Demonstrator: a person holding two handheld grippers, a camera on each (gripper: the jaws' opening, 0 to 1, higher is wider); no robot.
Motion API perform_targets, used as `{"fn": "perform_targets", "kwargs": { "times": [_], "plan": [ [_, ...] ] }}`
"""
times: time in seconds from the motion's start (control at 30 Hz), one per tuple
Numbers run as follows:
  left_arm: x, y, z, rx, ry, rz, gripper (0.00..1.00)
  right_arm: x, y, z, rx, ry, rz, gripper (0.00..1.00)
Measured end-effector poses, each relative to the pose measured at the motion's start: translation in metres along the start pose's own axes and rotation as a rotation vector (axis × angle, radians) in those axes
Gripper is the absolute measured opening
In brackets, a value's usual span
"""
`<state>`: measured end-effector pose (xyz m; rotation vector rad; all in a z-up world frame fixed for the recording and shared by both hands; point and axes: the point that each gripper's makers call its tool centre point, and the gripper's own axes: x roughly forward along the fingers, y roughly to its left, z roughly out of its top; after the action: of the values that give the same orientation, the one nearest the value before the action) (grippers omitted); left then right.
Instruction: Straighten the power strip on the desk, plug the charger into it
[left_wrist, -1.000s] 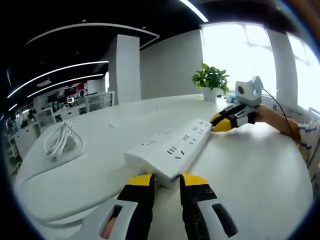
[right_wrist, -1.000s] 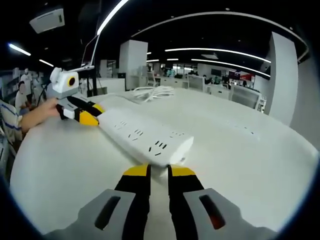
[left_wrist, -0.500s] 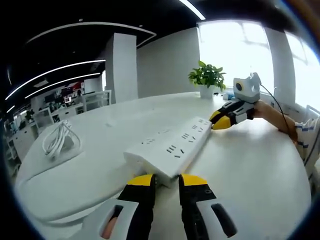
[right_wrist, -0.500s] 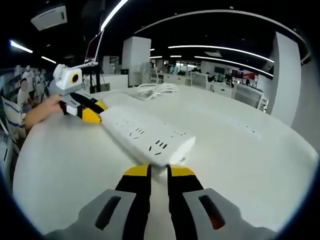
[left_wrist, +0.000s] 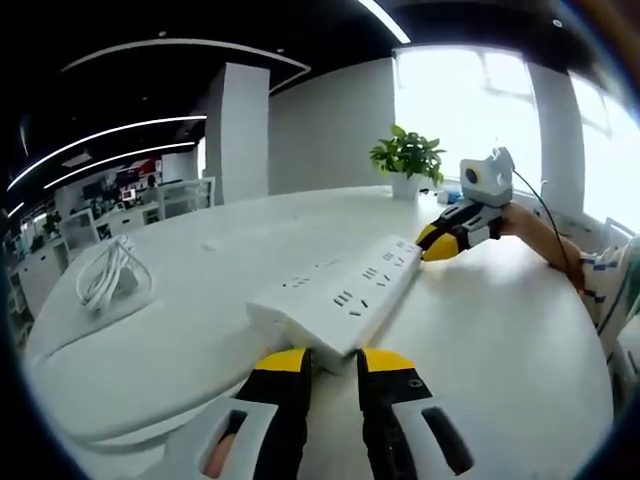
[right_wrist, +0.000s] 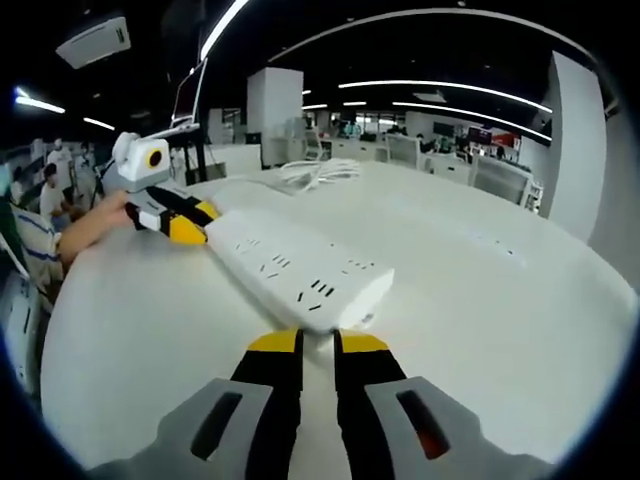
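A white desk (left_wrist: 500, 330) in an open office is carrying the power strip (left_wrist: 340, 300), which is lying just ahead of the left gripper (left_wrist: 335, 362) and right gripper (right_wrist: 318, 343), one at each end, jaws narrow and apparently gripping nothing. Straightening is looking underway and plugging is undone; a coiled white cable (left_wrist: 110, 280), possibly the charger's, is sitting well left of the left jaws, a potted plant (left_wrist: 405, 165) beyond, nothing blocking.

An open-plan office: rows of desks (right_wrist: 420, 150), strip ceiling lights (right_wrist: 470, 105), a potted plant (left_wrist: 405, 160).

White desk (left_wrist: 500, 330) w/ power strip (left_wrist: 345, 297), cable coil (left_wrist: 105, 280), plant (left_wrist: 405, 160)
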<state>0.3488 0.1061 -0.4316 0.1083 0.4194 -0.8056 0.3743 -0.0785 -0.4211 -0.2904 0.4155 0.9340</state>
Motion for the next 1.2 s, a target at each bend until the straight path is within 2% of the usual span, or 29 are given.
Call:
{"fn": "perform_targets", "kwargs": {
  "times": [0.43,0.57,0.77,1.2],
  "plan": [
    [-0.002,-0.01,-0.002,0.021,0.018,-0.035,0.18,-0.01,0.009,-0.006,-0.018,0.038,0.045,0.11],
    [-0.002,-0.013,-0.002,0.025,0.022,-0.043,0.18,-0.013,0.008,-0.007,0.001,0.038,0.064,0.11],
    [-0.003,-0.017,-0.003,0.036,0.031,-0.054,0.18,-0.017,0.012,-0.009,-0.032,0.053,0.08,0.1],
    [-0.005,-0.023,-0.003,0.079,0.052,-0.066,0.18,-0.026,0.018,-0.012,-0.041,0.076,0.121,0.1]
  ]
}}
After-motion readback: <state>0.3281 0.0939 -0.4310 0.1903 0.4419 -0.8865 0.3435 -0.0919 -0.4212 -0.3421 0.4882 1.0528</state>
